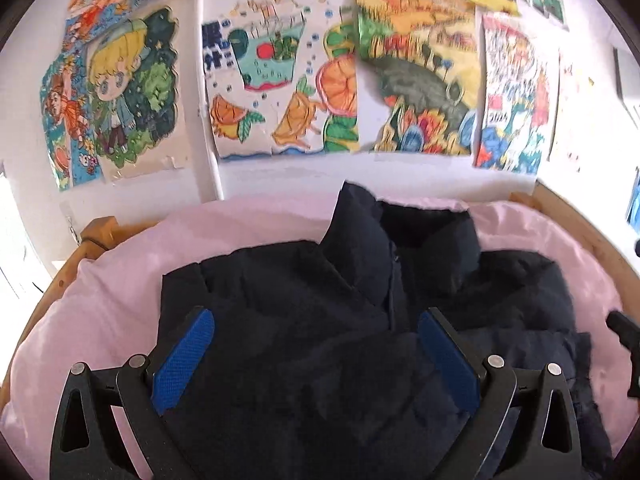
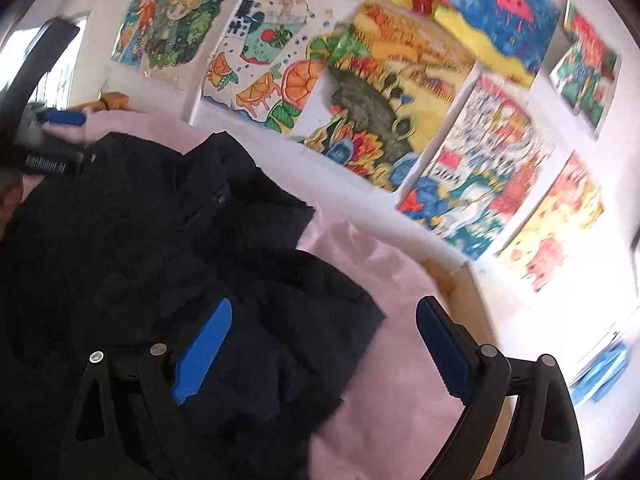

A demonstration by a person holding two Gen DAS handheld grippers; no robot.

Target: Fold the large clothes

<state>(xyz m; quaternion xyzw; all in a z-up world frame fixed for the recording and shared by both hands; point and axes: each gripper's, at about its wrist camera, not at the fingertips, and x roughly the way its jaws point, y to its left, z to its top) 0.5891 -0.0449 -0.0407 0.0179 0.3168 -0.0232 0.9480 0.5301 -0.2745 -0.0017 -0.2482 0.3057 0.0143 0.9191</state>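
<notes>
A dark navy padded jacket (image 1: 320,320) lies crumpled on a pink bedsheet (image 1: 100,312), its collar standing up toward the wall. My left gripper (image 1: 316,320) hovers open over the jacket's middle, blue pads wide apart, holding nothing. In the right wrist view the jacket (image 2: 140,240) fills the left side, on the pink sheet (image 2: 392,360). My right gripper (image 2: 324,316) is open over the jacket's right edge, its left finger above the fabric, its right finger above the sheet. The left gripper (image 2: 60,120) shows at the far left of that view.
A wooden bed frame (image 1: 580,232) rims the sheet, also seen in the right wrist view (image 2: 460,280). A white wall with several colourful drawings (image 1: 272,88) stands right behind the bed. The right gripper's black tip (image 1: 624,328) shows at the right edge.
</notes>
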